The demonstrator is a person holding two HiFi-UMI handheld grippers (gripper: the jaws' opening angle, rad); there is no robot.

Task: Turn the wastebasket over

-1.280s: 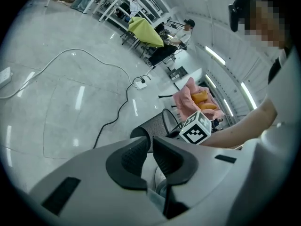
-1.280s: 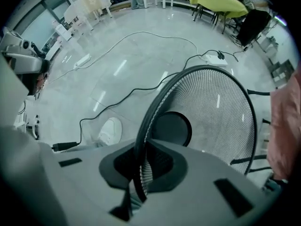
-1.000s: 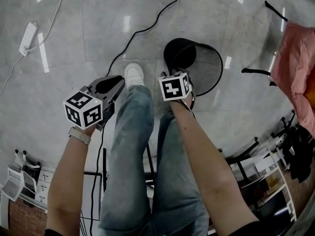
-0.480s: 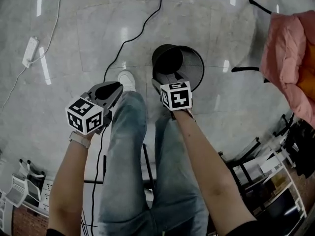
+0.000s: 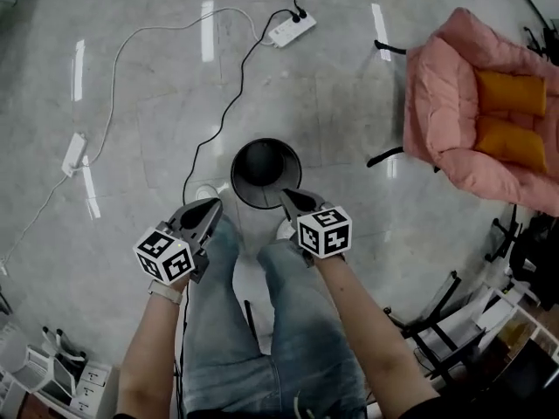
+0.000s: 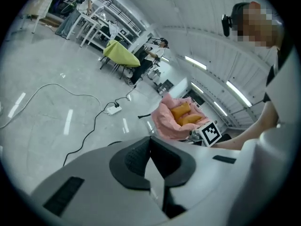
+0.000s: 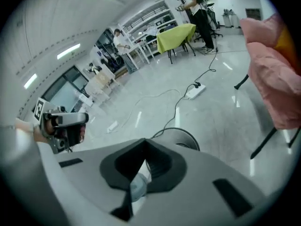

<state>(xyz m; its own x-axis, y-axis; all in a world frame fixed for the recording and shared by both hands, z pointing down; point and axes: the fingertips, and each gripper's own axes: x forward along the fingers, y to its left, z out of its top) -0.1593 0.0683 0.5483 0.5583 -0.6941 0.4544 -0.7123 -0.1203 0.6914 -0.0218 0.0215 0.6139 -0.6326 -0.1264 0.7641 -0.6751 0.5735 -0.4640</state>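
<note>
The wastebasket (image 5: 265, 175) stands upright on the pale floor (image 5: 148, 77), its round mouth facing up and its dark inside showing. It sits just in front of my feet, in the middle of the scene. In the right claw view, its rim (image 7: 182, 136) shows just past the tips.

My right claw (image 5: 290, 199) hangs over the near right edge of the wastebasket. Its jaws have just closed together with nothing between them. My left claw (image 5: 210, 209) is at the near left of the wastebasket. Its jaws have also just closed and are empty. Neither claw holds the wastebasket. Each claw's marker cube sits near my wrist, the left one (image 5: 164, 254) and the right one (image 5: 325, 231).

A black cable (image 5: 229, 112) runs across the floor from the near left of the wastebasket to a white power strip (image 5: 292, 28) at the far side. A second power strip (image 5: 73, 153) lies far off to the left, on a thin white cord. At the far right is a pink padded chair (image 5: 454, 120) with orange cushions (image 5: 507, 112) in it.
</note>
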